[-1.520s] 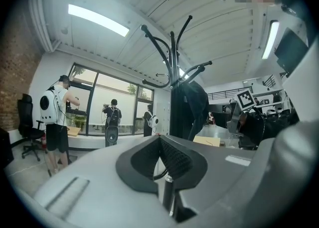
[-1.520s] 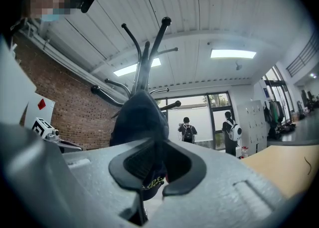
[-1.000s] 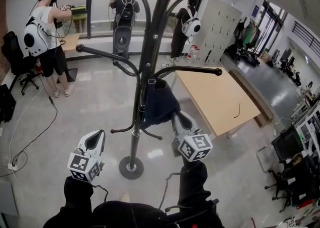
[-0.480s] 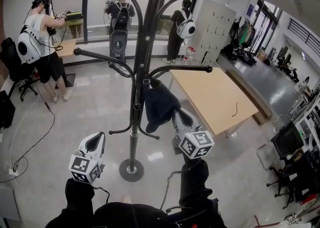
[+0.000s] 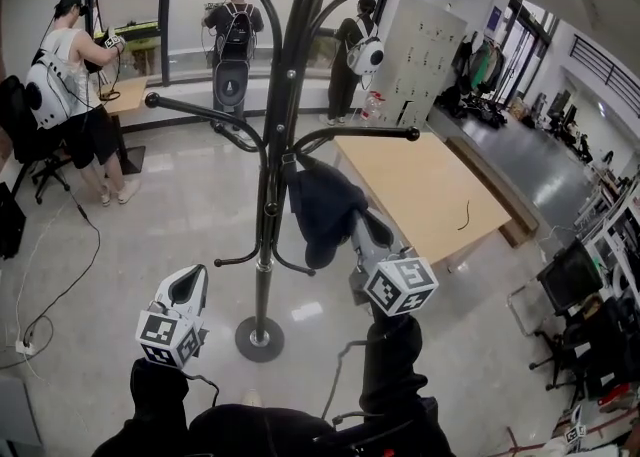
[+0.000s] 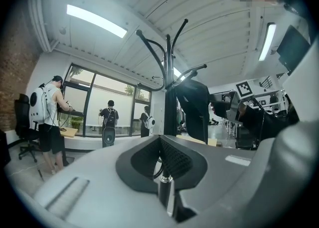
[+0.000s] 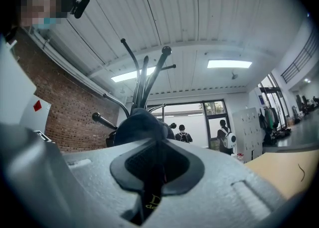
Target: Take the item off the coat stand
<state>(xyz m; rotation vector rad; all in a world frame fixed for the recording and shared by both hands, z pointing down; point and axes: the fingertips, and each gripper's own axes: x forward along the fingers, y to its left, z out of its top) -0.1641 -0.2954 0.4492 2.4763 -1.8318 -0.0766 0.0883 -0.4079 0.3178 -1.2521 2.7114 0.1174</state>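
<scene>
- Dark garment (image 5: 322, 207) is hanging from a hook on the coat stand (image 5: 266, 245), and the right gripper (image 5: 360, 225) is clenching its fabric.
- I judge that raising it clear of the hook tip before pulling away is avoiding snags.
- Left gripper (image 5: 190, 283) is hovering low, clenched on nothing.
- Counting: one garment, one stand, two grippers.

Head downward, gripper views upward, stand (image 5: 266, 245) shared

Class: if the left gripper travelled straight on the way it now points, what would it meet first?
Probably the coat stand's black pole, which stands dead ahead of the left gripper and its closed jaws. Depth is hard to judge.
</scene>
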